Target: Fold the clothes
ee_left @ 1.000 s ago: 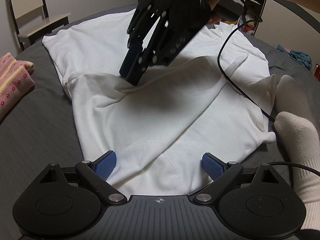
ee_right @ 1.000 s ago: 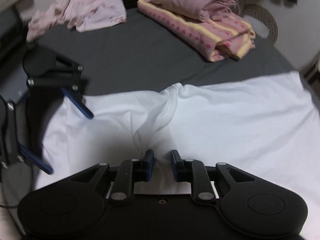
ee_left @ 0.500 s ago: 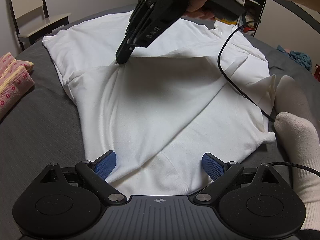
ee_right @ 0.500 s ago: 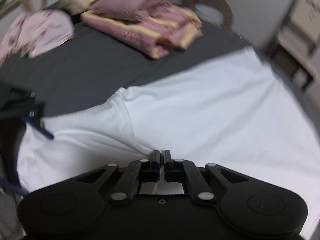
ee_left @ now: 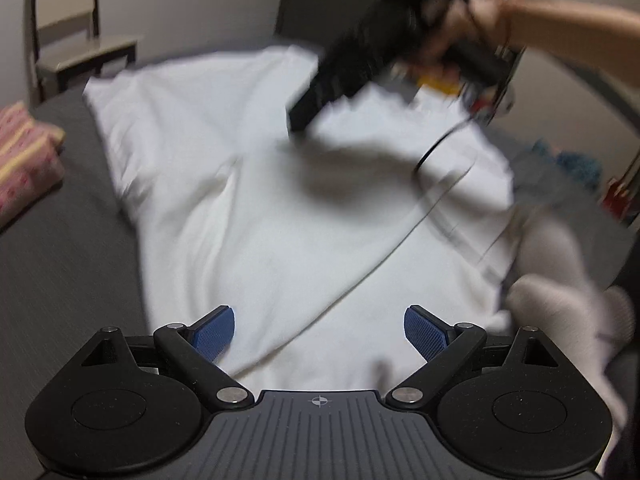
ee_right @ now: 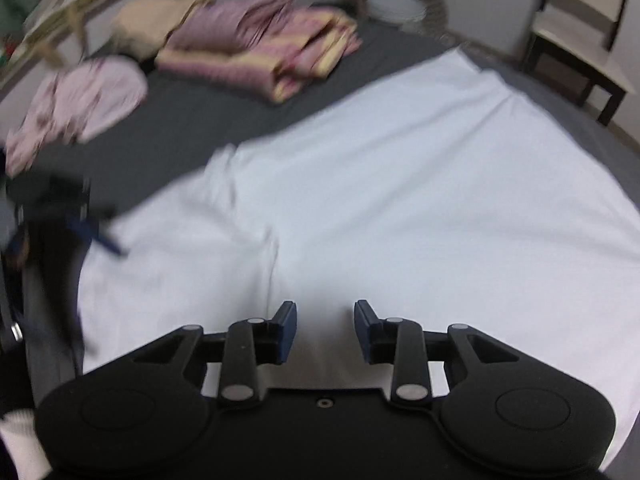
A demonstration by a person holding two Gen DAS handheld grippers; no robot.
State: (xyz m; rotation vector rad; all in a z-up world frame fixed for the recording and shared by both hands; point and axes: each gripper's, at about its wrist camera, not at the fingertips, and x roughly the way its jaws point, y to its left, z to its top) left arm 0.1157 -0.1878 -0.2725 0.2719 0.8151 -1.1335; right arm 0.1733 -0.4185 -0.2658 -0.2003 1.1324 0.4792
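The right gripper (ee_right: 325, 320) has let go of the white shirt (ee_right: 400, 200) and now stands part-open (the sleeve fold seems laid), while the left gripper (ee_left: 319, 330) waits wide open over the near hem.

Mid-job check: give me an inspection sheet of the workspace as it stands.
Surface: dark grey bed cover.
Job's things: white shirt spread flat, one side folded over.
Clutter: folded pink and yellow pile, crumpled pale pink garment.
Grippers: left tool open, low over the hem; right tool open above the shirt, holding nothing.
Cables: black cable hanging over the shirt.
Surroundings: chair, woven basket, socked foot.
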